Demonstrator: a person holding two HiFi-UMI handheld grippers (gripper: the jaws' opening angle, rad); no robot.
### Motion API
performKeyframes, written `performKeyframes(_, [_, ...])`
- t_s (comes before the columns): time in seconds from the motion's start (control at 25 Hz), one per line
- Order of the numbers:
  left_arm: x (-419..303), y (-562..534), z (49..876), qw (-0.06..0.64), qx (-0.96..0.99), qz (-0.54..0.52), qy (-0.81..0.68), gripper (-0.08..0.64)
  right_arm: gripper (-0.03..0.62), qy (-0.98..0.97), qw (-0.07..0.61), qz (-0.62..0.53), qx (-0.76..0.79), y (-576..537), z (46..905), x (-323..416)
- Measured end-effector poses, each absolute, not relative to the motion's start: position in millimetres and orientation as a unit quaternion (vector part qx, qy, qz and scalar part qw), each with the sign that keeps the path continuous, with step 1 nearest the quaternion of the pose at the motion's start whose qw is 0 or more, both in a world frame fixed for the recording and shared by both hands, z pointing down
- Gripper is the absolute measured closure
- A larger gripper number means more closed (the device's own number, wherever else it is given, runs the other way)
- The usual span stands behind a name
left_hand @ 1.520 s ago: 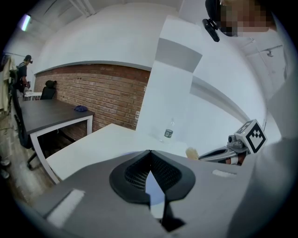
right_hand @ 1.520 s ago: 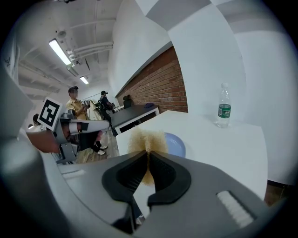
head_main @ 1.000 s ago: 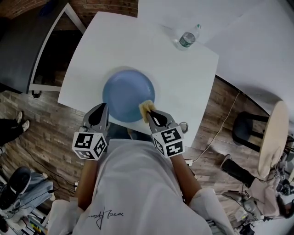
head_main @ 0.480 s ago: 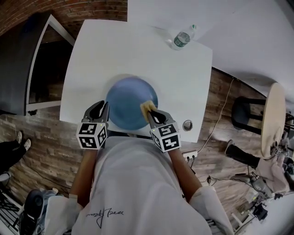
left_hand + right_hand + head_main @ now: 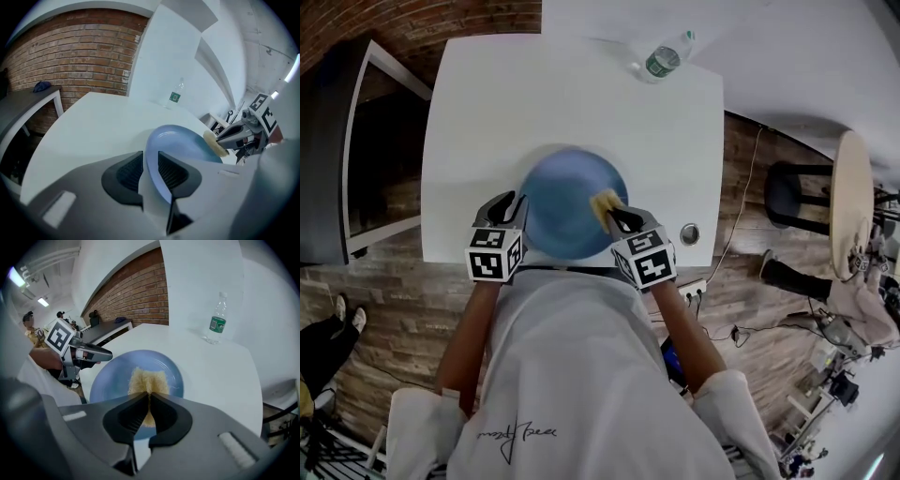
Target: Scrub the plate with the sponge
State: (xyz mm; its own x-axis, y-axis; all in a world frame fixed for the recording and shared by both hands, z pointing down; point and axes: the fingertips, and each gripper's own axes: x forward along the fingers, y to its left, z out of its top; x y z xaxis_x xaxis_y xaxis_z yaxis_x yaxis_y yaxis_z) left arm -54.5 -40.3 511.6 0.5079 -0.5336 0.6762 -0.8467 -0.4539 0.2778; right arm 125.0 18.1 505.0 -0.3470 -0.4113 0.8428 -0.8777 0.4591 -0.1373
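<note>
Surface: 1 white table [image 5: 487, 112] on a plank floor [image 5: 394, 291], brick wall [image 5: 70, 51] behind, 1 bottle [image 5: 664, 56] at the far edge, and the blue plate [image 5: 567, 202] near the near edge. The sponge [image 5: 602, 200] sits on the plate's right side, long axis in line with the right gripper's [image 5: 613, 214] jaws, free end toward the plate's middle. Both forearms reach forward, grippers tipped down: the right is clamped on the sponge, while the left gripper's [image 5: 514, 199] jaws, just opening, stand apart astride the plate's left rim.
</note>
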Motion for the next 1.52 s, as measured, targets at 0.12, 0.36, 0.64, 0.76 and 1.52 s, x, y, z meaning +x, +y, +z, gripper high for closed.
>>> performKeyframes(0.12, [-54.6, -44.3, 519.6, 0.308, 0.819, 0.259, -0.409, 0.459, 0.569, -0.741, 0.379, 0.331, 0.444, 13.1, 514.9, 127.0])
performKeyframes(0.36, [-49.5, -50.7, 530.9, 0.308, 0.830, 0.272, -0.378, 0.456, 0.569, -0.699, 0.406, 0.343, 0.478, 5.2, 534.0, 138.8])
performKeyframes(0.64, [-43.2, -53.9, 536.4, 0.314, 0.843, 0.282, -0.335, 0.463, 0.568, -0.677, 0.438, 0.344, 0.482, -1.3, 547.4, 138.9])
performKeyframes(0.76, [-39.3, -53.1, 538.5, 0.315, 0.845, 0.288, -0.322, 0.469, 0.568, -0.672, 0.448, 0.346, 0.477, -1.1, 551.1, 138.4])
performKeyframes(1.52, [-32.9, -54.4, 545.9, 0.326, 0.844, 0.288, -0.314, 0.505, 0.578, -0.661, 0.478, 0.344, 0.465, -11.2, 554.6, 136.9])
